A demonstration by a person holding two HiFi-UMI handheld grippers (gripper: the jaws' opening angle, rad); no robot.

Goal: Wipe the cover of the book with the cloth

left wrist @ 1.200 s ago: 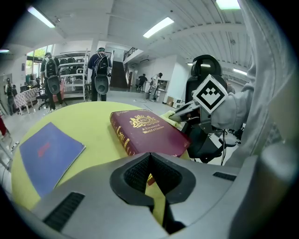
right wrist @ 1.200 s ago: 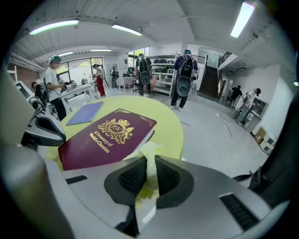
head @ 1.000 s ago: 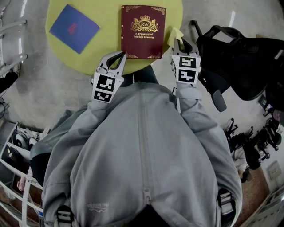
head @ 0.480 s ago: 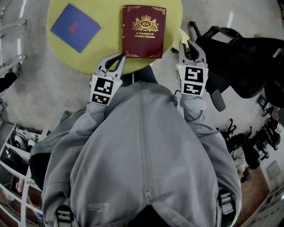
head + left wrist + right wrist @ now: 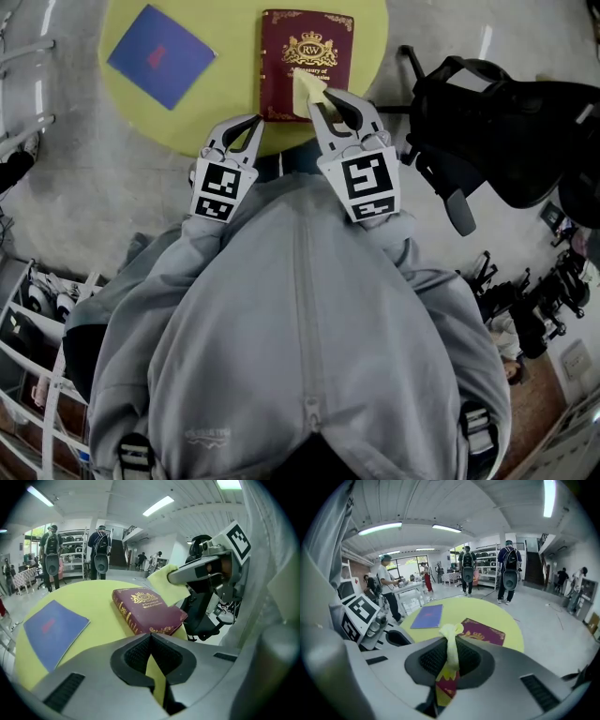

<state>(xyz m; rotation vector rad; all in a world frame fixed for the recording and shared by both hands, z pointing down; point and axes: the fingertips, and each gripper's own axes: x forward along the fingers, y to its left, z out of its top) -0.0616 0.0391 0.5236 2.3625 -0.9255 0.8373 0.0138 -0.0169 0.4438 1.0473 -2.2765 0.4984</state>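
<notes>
Moved since half a second ago: right gripper (image 5: 328, 101), from off the book's right side to above the book's near end. Left gripper (image 5: 258, 120) unchanged.

Surface: round yellow-green table (image 5: 234, 122) on a pale grey floor (image 5: 84, 197).

Room: open hall with ceiling strip lights. Beyond the book, past the table's far edge, stand people with backpacks (image 5: 101, 545) and metal shelving (image 5: 70, 550).

Task item: maroon hardback book (image 5: 307, 42), gold crest and lettering, lying flat and closed near the table's right side.

Cloth (image 5: 307, 89): pale yellow, its free corner lying over the lower middle of the book's cover. Whether it touches the cover cannot be told.

Right gripper: jaws closed on the cloth, which is pinched between the pads and sticks out past the tips toward the book.

Left gripper: jaws closed together with nothing between them. It is held at the table's edge, just left of the book's near left corner and apart from the book.

Other items:
- Blue booklet (image 5: 157, 56), flat on the table, well left of the book.
- Black office chair (image 5: 497, 122), on the floor right of the book, off the table.
- Person's grey zipped jacket (image 5: 300, 328), on the near side of the book.

Obstructions: nothing lies on the cover apart from the cloth corner.
</notes>
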